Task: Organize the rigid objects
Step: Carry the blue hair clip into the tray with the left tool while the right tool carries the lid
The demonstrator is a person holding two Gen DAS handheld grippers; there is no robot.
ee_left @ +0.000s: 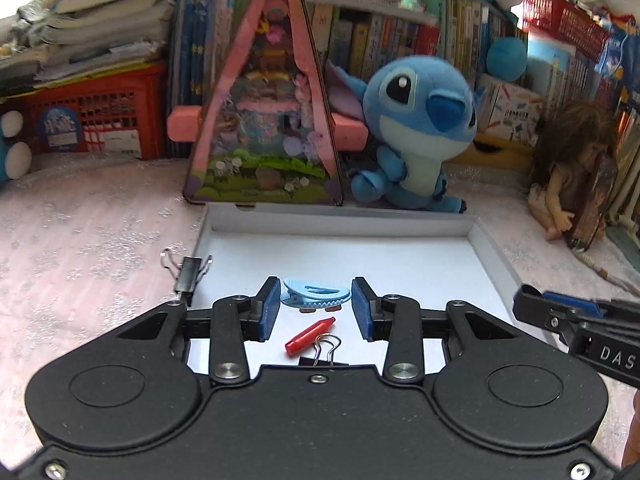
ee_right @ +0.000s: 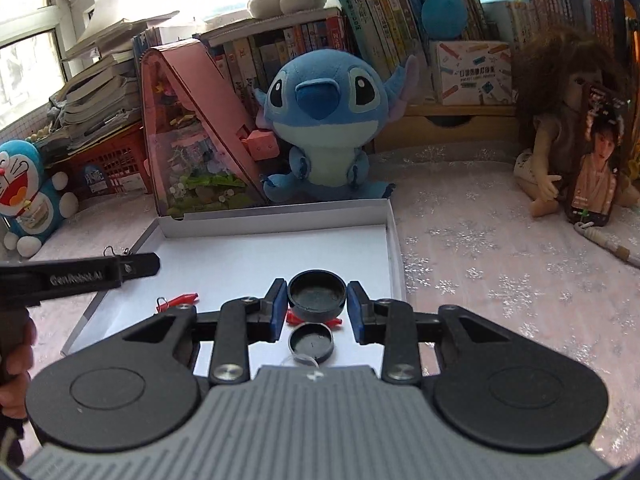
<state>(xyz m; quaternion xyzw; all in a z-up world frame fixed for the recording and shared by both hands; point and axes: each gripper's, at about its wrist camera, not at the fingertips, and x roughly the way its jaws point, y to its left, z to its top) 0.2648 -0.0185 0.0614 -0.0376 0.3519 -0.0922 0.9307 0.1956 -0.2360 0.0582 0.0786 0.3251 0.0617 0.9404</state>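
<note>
In the left wrist view my left gripper (ee_left: 316, 285) is shut on a light blue hair clip (ee_left: 314, 298), held over the white box tray (ee_left: 340, 220). On the tray floor under it lie a red crayon-shaped piece (ee_left: 310, 336) and a black binder clip (ee_left: 325, 354). Another binder clip (ee_left: 186, 276) sits on the tray's left rim. In the right wrist view my right gripper (ee_right: 317, 282) is shut on a black round cap (ee_right: 317, 296) above the same tray (ee_right: 280, 220). Beneath it lie a second black cap (ee_right: 312, 344) and small red pieces (ee_right: 294, 318).
Behind the tray stand a blue plush toy (ee_right: 324, 120) and a pink triangular display case (ee_left: 264, 120). A doll (ee_right: 560, 140) sits at the right, red crates (ee_left: 100, 120) and stacked books at the left, bookshelves at the back. A patterned cloth (ee_right: 480, 260) covers the table.
</note>
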